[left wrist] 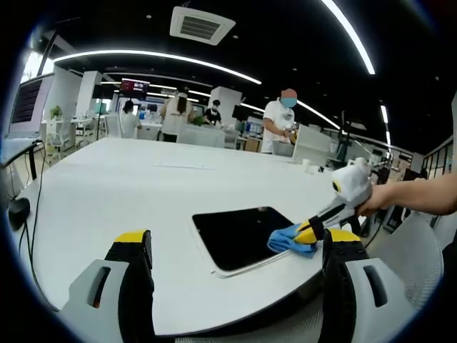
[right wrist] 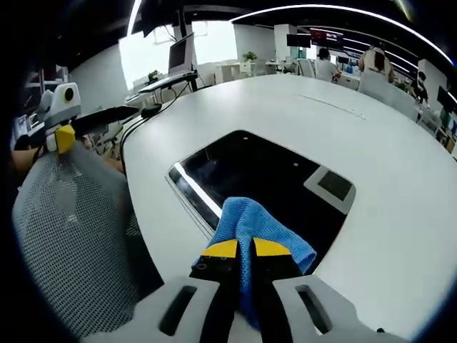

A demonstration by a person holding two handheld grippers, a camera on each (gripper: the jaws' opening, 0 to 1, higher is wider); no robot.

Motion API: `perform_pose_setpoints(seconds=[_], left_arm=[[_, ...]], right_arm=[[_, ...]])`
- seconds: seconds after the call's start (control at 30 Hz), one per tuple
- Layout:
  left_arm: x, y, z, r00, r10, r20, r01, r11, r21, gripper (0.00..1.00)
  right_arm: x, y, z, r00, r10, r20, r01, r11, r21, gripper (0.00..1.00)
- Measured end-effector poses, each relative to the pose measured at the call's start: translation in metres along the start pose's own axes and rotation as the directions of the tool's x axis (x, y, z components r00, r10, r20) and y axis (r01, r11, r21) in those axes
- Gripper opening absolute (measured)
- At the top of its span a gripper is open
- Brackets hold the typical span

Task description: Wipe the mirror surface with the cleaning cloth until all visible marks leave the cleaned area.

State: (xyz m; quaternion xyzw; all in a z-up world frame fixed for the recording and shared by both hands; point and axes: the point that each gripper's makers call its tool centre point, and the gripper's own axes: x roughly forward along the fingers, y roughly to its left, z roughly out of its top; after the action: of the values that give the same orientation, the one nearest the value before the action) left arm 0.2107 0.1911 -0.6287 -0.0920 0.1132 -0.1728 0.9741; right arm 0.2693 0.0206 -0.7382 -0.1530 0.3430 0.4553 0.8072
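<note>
White tabletop (left wrist: 143,193) is the biggest thing before you, one long rounded table with one mirror (left wrist: 239,236) lying flat near its close edge; the glass reads dark and reflects ceiling lights in your right gripper view (right wrist: 264,175). One grey mesh chair back (right wrist: 64,236) stands just beside the table edge in that view. One blue cleaning cloth (right wrist: 250,229) rests on the mirror's near corner. Your right gripper (right wrist: 244,250) has its two yellow-tipped jaws pressed together on a fold of that cloth, and from your left gripper view you can see it (left wrist: 308,233) holding the cloth (left wrist: 285,239) against the glass, with your hand (left wrist: 378,204) behind it. Your left gripper (left wrist: 235,239) hovers above the table edge with its two jaws spread wide, holding nothing. Four people stand at the far end of the room.
</note>
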Motion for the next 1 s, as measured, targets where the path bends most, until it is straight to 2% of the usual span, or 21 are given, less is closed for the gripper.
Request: perform_pose_setpoints(seconds=[0.2, 0.43, 0.77, 1.0], left_arm=[[0.0, 0.0, 0.0, 1.0, 0.0, -0.002, 0.0, 1.0, 0.0, 0.98], [0.001, 0.0, -0.001, 1.0, 0.001, -0.006, -0.001, 1.0, 0.001, 0.98], [0.001, 0.0, -0.001, 1.0, 0.0, -0.006, 0.0, 1.0, 0.0, 0.98], [0.001, 0.0, -0.001, 1.0, 0.001, -0.005, -0.001, 1.0, 0.0, 0.98]], right_arm=[[0.0, 0.001, 0.0, 1.0, 0.0, -0.018, 0.0, 0.999, -0.044, 0.0], [0.0, 0.001, 0.001, 0.999, 0.002, -0.037, -0.008, 0.99, -0.143, 0.0], [-0.001, -0.001, -0.001, 0.999, 0.026, -0.03, -0.03, 0.991, -0.129, 0.0], [-0.01, -0.013, -0.008, 0.999, 0.013, -0.034, -0.016, 0.995, -0.1, 0.0]])
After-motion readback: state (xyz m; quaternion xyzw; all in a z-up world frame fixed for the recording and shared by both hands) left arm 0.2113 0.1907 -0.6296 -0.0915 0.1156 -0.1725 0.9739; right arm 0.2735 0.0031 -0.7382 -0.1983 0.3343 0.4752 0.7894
